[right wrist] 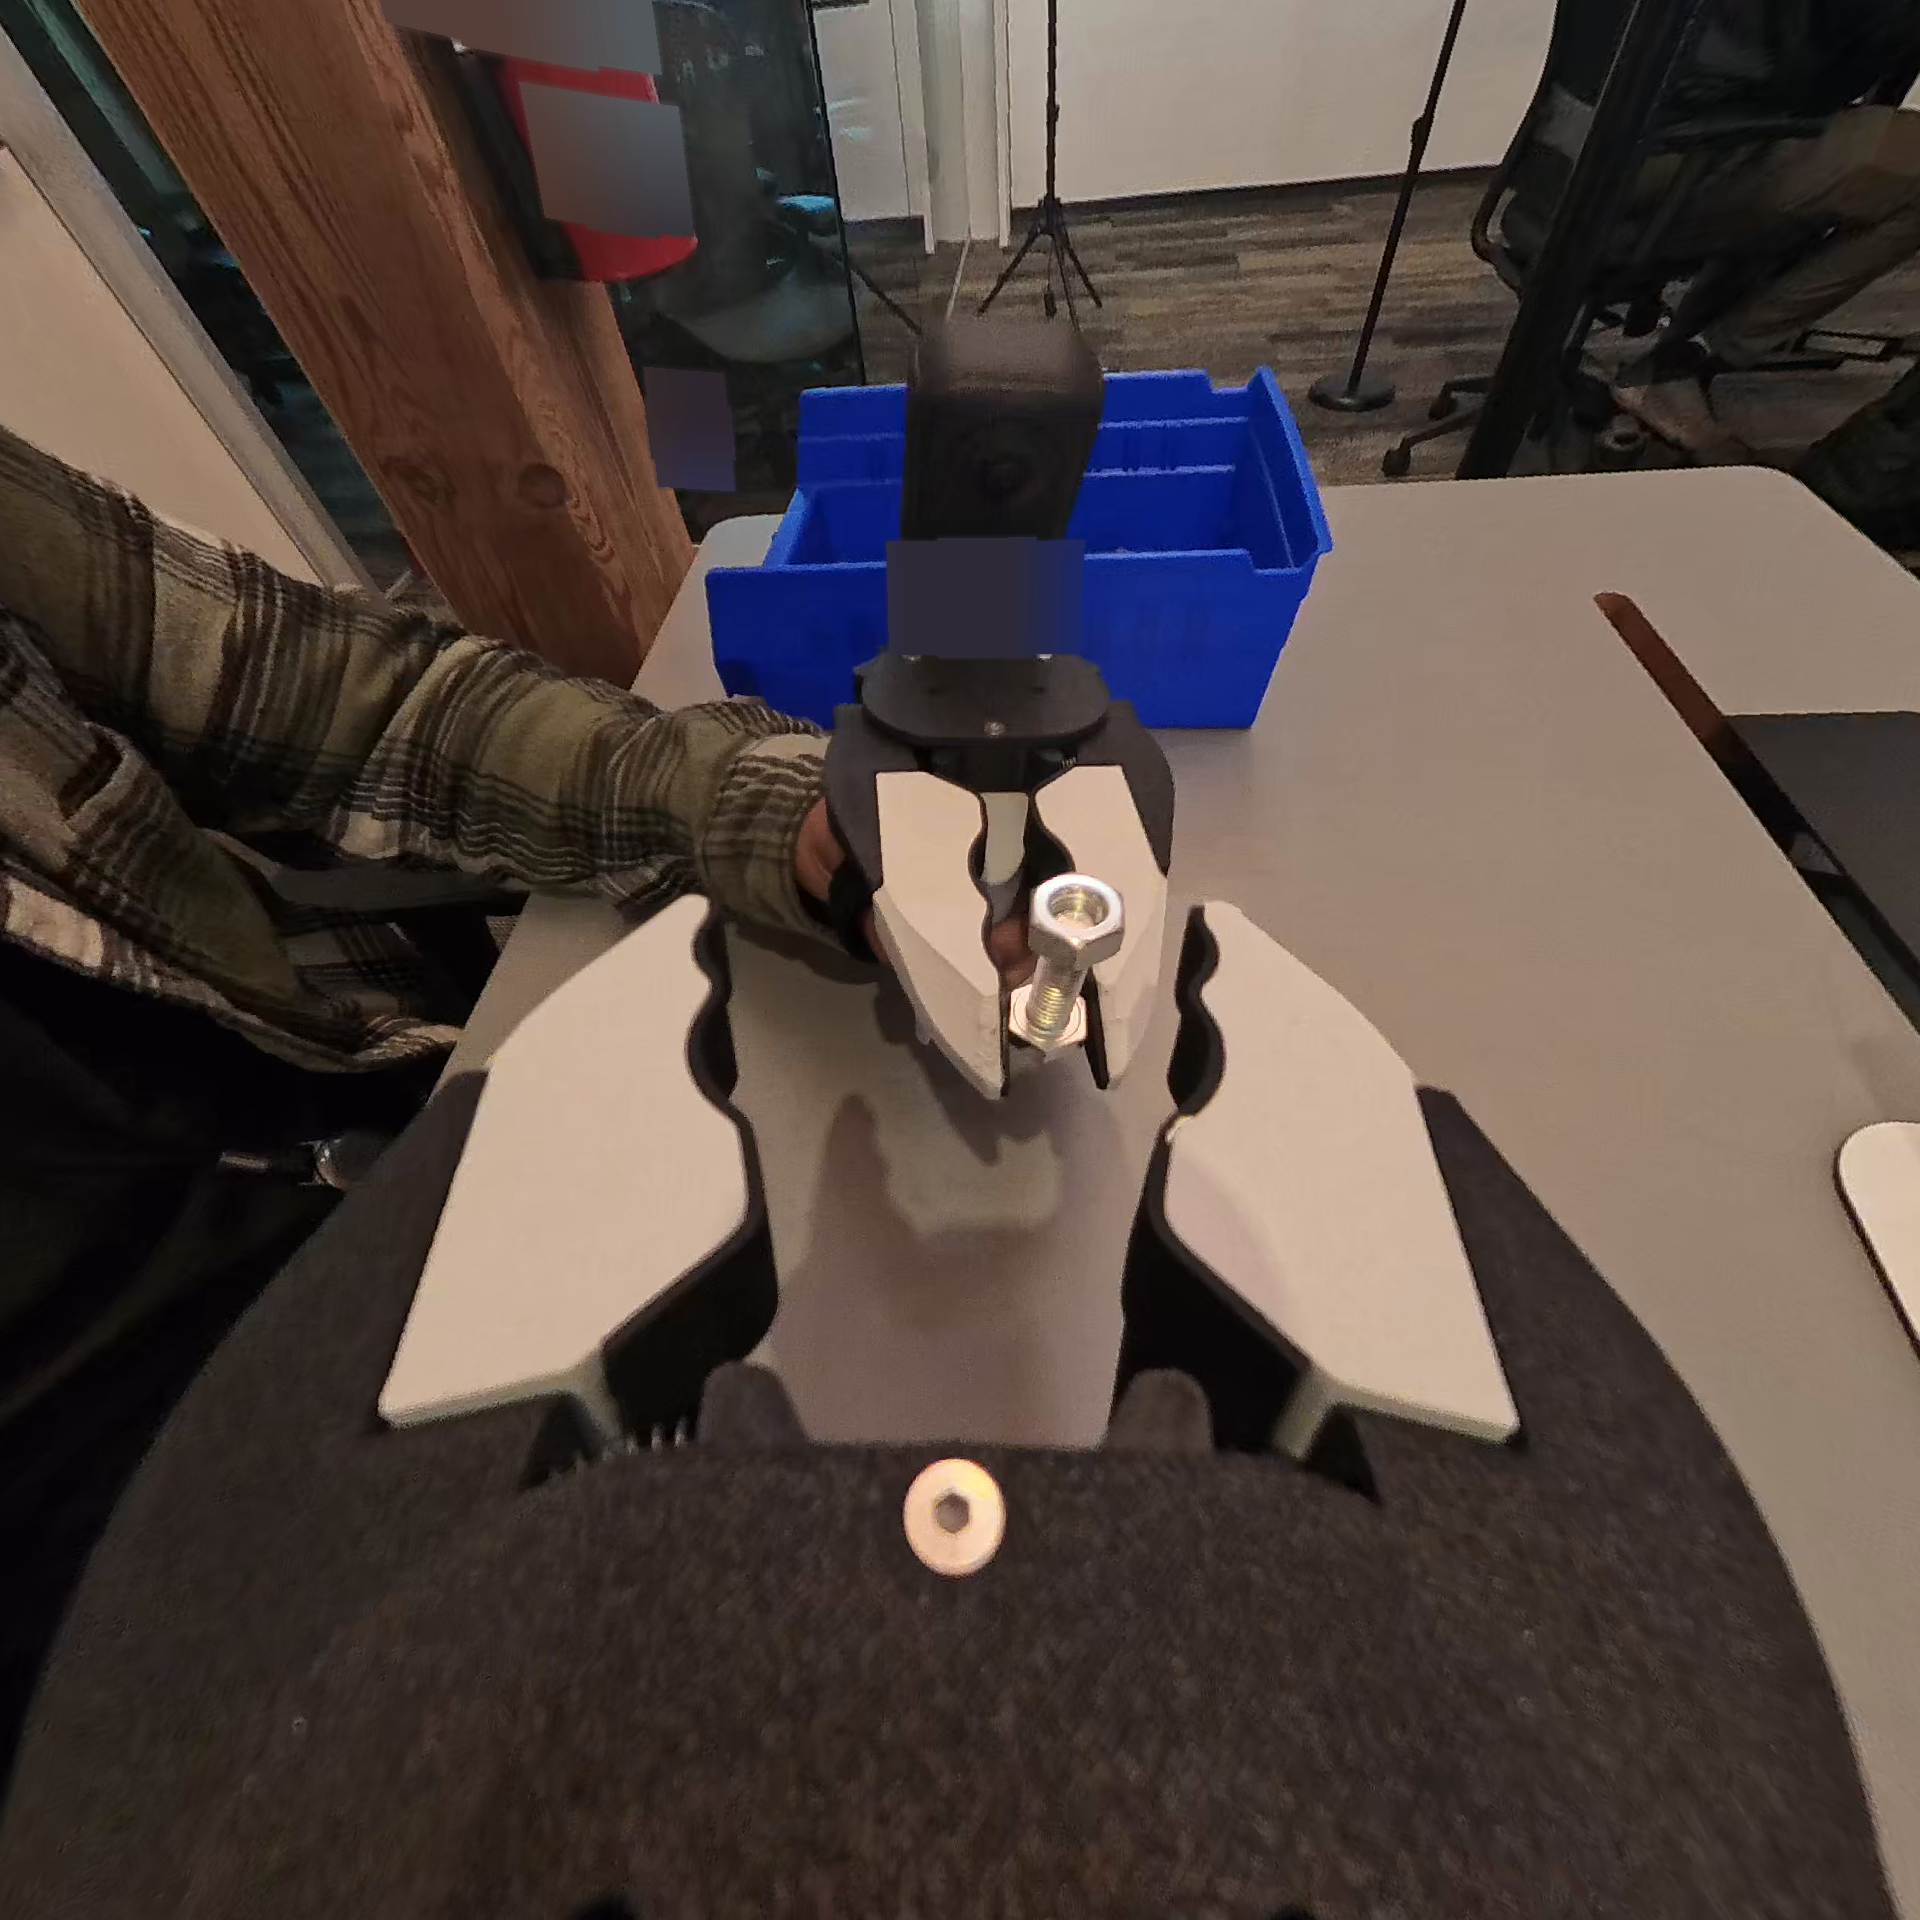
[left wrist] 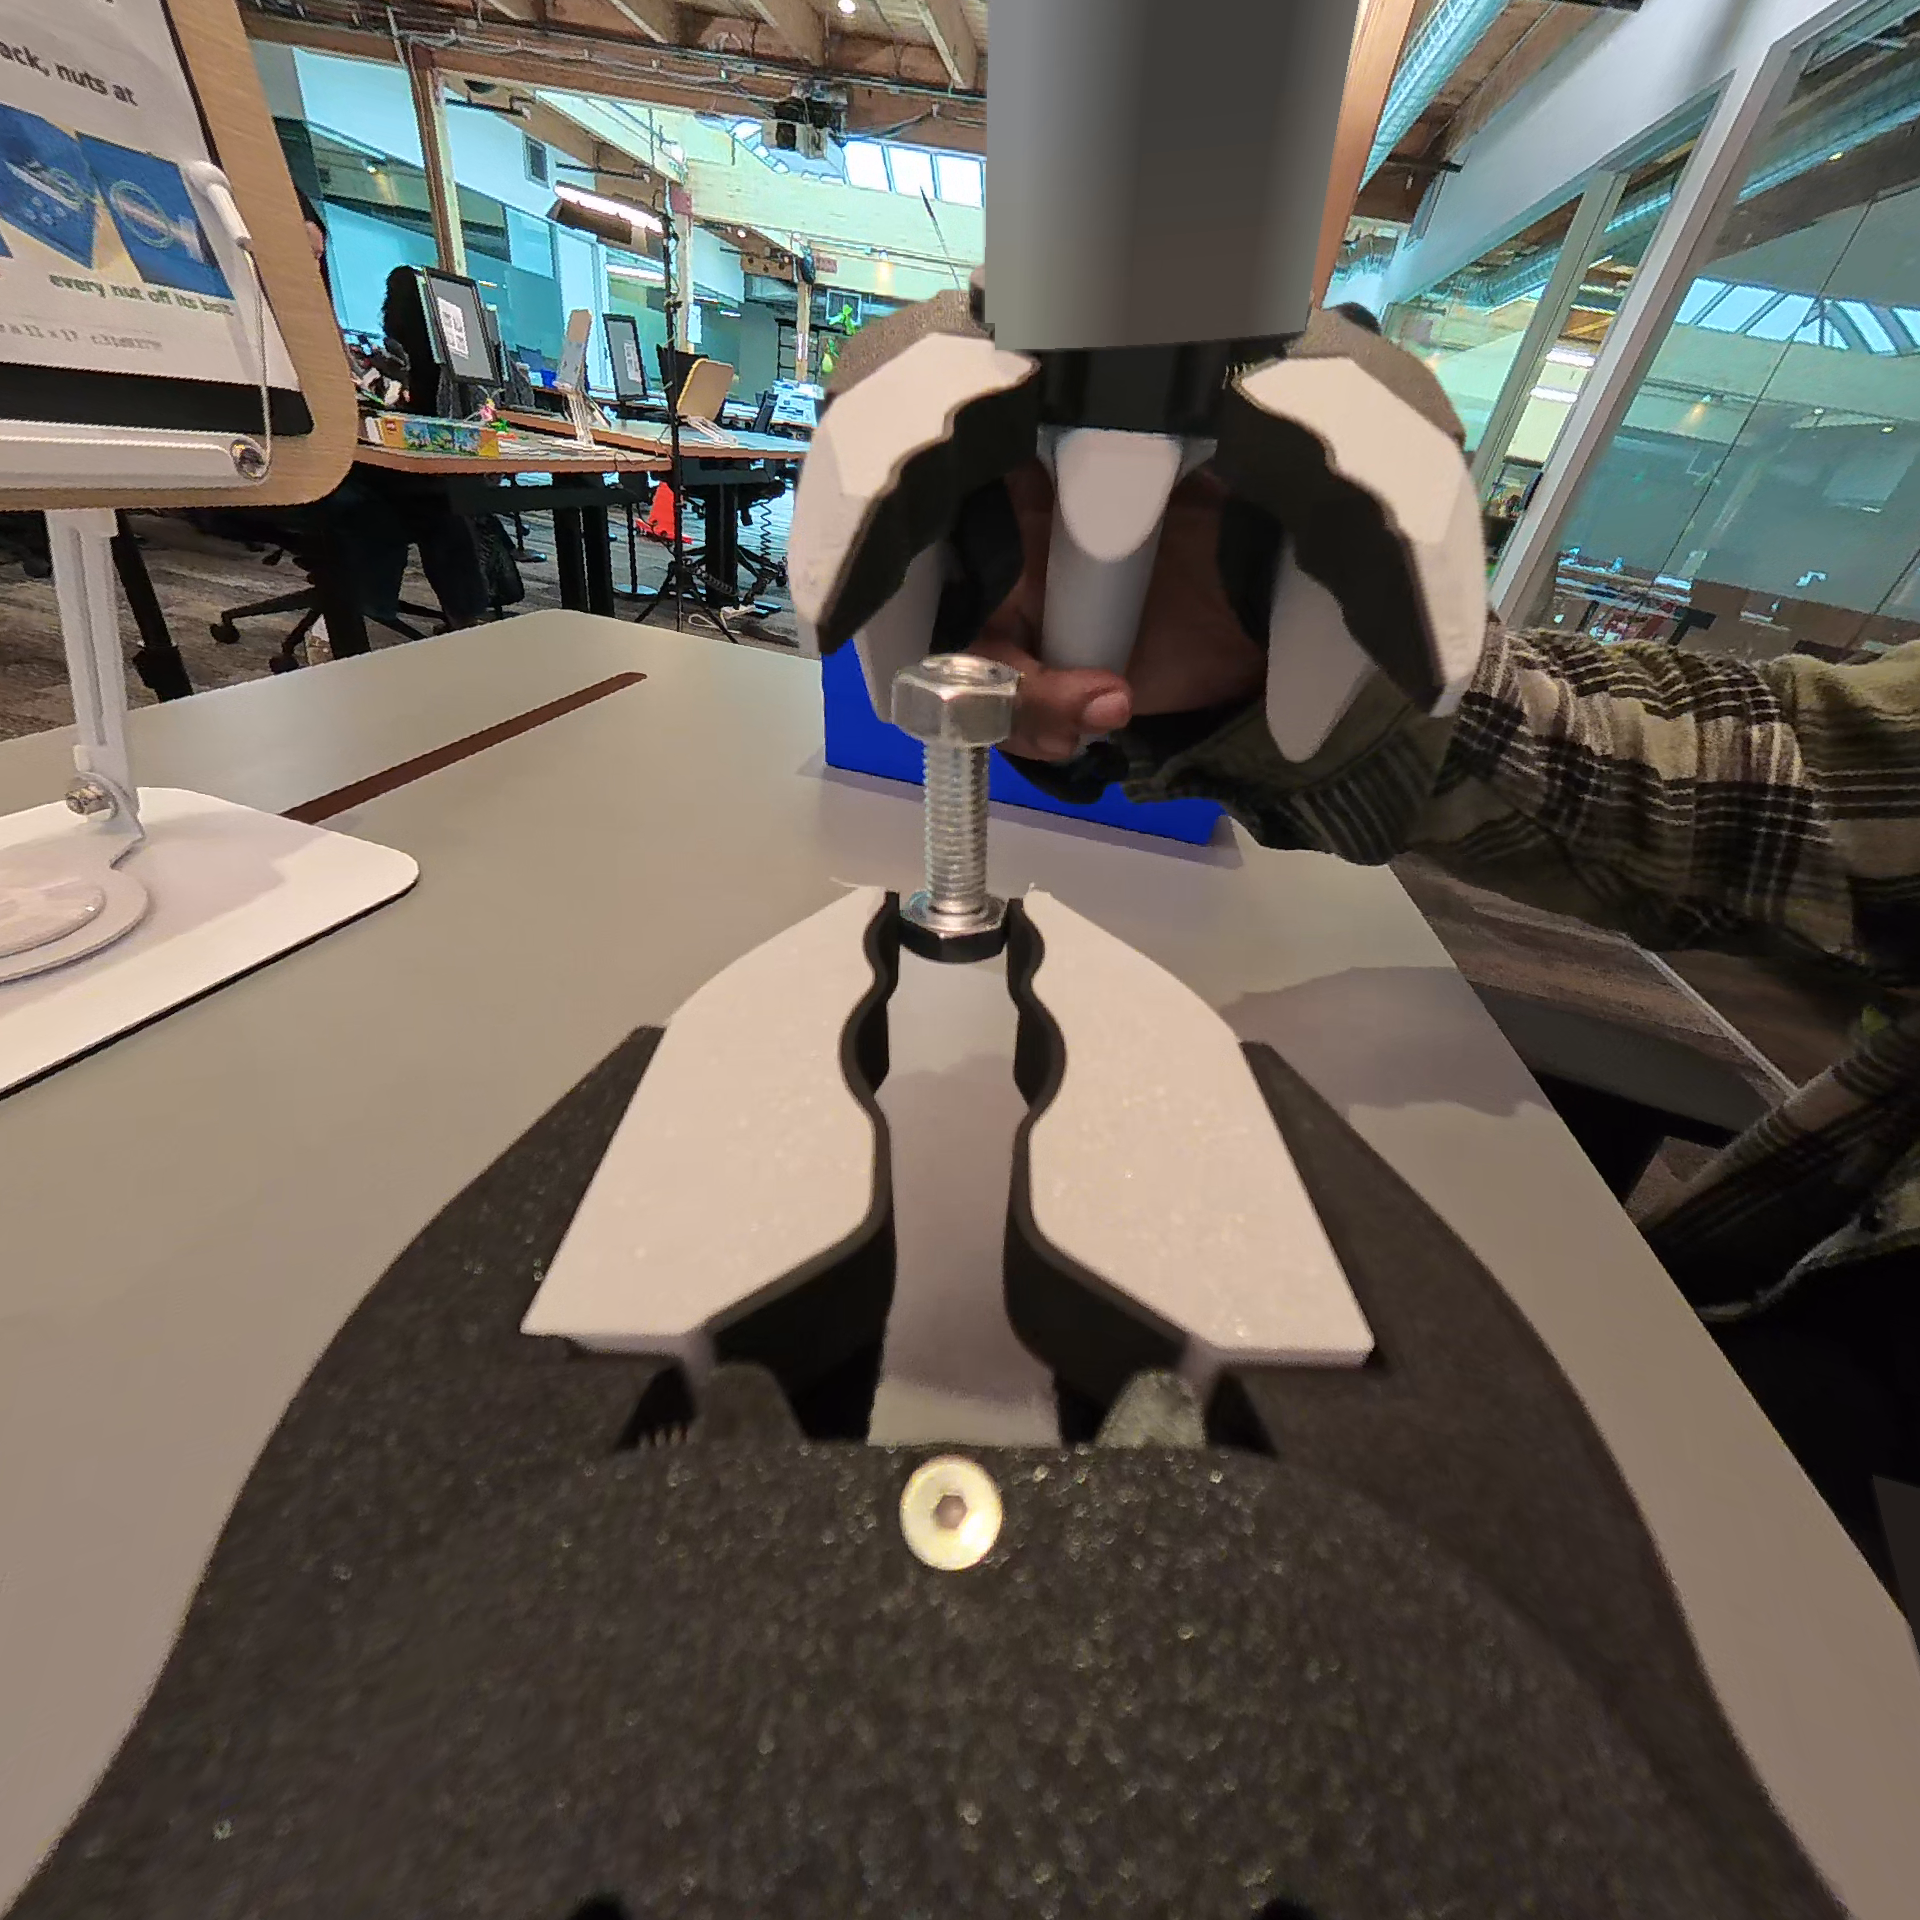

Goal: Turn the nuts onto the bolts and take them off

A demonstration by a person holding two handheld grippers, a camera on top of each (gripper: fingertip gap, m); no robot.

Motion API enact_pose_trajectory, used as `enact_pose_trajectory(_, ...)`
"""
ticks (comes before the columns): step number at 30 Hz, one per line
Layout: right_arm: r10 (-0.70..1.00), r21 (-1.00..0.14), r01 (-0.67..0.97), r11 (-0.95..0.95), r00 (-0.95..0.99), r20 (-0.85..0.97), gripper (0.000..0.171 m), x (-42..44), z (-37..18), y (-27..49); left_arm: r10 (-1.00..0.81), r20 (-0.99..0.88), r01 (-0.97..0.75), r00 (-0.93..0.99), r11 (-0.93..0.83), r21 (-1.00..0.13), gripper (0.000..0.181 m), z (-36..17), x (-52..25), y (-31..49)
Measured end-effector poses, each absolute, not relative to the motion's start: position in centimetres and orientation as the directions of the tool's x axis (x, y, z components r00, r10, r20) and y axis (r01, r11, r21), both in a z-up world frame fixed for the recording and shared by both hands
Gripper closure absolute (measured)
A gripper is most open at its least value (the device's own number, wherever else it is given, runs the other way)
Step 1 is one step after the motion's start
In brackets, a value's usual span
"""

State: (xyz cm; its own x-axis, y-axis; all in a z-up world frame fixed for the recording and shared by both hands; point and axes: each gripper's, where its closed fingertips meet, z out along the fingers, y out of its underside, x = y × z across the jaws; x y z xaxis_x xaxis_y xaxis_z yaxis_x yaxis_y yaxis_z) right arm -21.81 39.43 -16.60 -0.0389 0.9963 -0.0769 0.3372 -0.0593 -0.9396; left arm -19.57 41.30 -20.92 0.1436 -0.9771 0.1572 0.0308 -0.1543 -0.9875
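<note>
A silver bolt (left wrist: pixel 956 821) stands upright, and my left gripper (left wrist: pixel 951 914) is shut on its hex head at the bottom. A silver hex nut (left wrist: pixel 956 701) sits at the top end of the thread. My right gripper (left wrist: pixel 1081 665) is open just behind and above the nut, not touching it. In the right wrist view my right gripper (right wrist: pixel 956 935) is open wide. The nut (right wrist: pixel 1075 920) and bolt (right wrist: pixel 1055 997) show between its fingertips, held by my left gripper (right wrist: pixel 1049 1075).
A blue divided bin (right wrist: pixel 1195 623) stands on the grey table (right wrist: pixel 1455 831) behind the grippers; it also shows in the left wrist view (left wrist: pixel 862 727). A sign board on a white stand (left wrist: pixel 208 894) is at the left. A plaid sleeve (left wrist: pixel 1610 769) reaches in.
</note>
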Motion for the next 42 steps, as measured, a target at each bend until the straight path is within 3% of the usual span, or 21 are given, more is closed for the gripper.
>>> enact_pose_trajectory(42,0.993,-0.923,0.379,-0.062,-0.067,-0.094,0.096,-20.8,-17.6,38.4,-0.975,0.155,0.001,0.16,-0.157,-0.988,0.162,-21.3,-19.7,41.6)
